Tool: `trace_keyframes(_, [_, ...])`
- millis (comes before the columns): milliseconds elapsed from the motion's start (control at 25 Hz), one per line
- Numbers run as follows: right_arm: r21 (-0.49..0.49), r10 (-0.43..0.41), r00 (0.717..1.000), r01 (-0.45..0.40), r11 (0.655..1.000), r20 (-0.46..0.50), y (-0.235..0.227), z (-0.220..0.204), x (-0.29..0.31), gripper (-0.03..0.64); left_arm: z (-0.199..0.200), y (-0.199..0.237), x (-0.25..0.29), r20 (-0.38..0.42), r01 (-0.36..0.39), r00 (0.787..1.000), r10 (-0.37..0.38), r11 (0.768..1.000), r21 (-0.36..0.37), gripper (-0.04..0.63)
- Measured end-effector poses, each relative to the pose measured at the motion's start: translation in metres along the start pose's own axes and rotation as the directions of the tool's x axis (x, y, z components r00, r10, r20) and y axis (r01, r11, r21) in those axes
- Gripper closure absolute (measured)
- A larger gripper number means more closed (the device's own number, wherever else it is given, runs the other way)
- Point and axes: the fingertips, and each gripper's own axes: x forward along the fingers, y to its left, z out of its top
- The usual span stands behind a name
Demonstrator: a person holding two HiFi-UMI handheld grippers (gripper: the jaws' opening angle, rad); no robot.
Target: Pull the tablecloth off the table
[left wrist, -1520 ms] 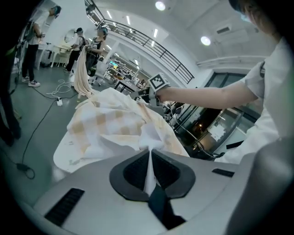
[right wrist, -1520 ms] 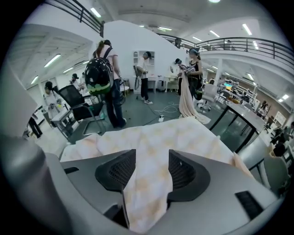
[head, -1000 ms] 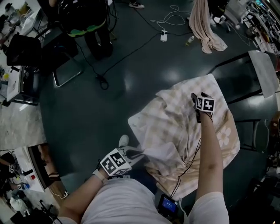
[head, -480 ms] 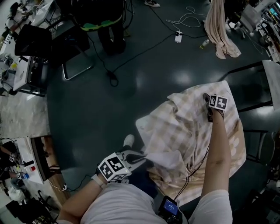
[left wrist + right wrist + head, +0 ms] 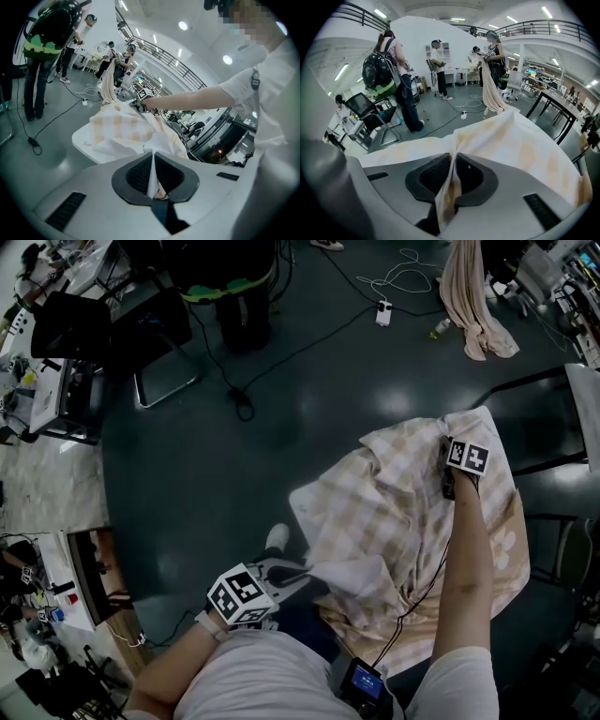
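A beige checked tablecloth [image 5: 403,512] lies rumpled over a white table [image 5: 83,139]. My left gripper [image 5: 302,575] is at the near left, shut on a near corner of the cloth, which shows as a thin white fold between its pads [image 5: 152,173]. My right gripper [image 5: 444,448] reaches to the cloth's far side. Its jaws have just been closing, and a ridge of checked cloth [image 5: 520,145] is pinched between them [image 5: 451,180]. Most of the tabletop is hidden under the cloth.
A person with a black backpack [image 5: 225,277] stands beyond the table beside a black chair [image 5: 159,362]. Cables [image 5: 244,409] trail across the dark floor. Another beige cloth [image 5: 473,306] is held up at the far right. Black table frames [image 5: 534,399] stand to the right.
The right gripper has sunk onto the far side of the cloth, and a fold is now gathered at its tips. The left gripper keeps its hold in place.
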Motion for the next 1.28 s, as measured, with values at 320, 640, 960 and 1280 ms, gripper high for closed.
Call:
trace_keyframes(320, [-0.047, 0.050, 0.998, -0.051, 0.998, -0.035, 0.014, -0.013, -0.012, 0.586, 0.001, -0.003, -0.006, -0.004, 0.006, 1.000, -0.006, 1.000, 0.012, 0.575])
trace_keyframes(640, [-0.014, 0.034, 0.999, -0.034, 0.999, 0.041, 0.008, -0.021, -0.037, 0.589, 0.003, -0.001, -0.004, -0.005, 0.004, 1.000, -0.004, 1.000, 0.010, 0.575])
trace_keyframes(960, [0.051, 0.021, 0.989, -0.029, 0.998, 0.146, -0.013, -0.019, -0.082, 0.589, 0.012, -0.005, 0.000, -0.023, 0.037, 0.999, -0.036, 0.998, 0.046, 0.575])
trace_keyframes(1280, [0.153, -0.038, 0.971, 0.002, 0.988, 0.237, -0.034, -0.036, -0.135, 0.589, 0.021, -0.010, 0.002, -0.039, 0.070, 0.997, -0.065, 0.988, 0.141, 0.575])
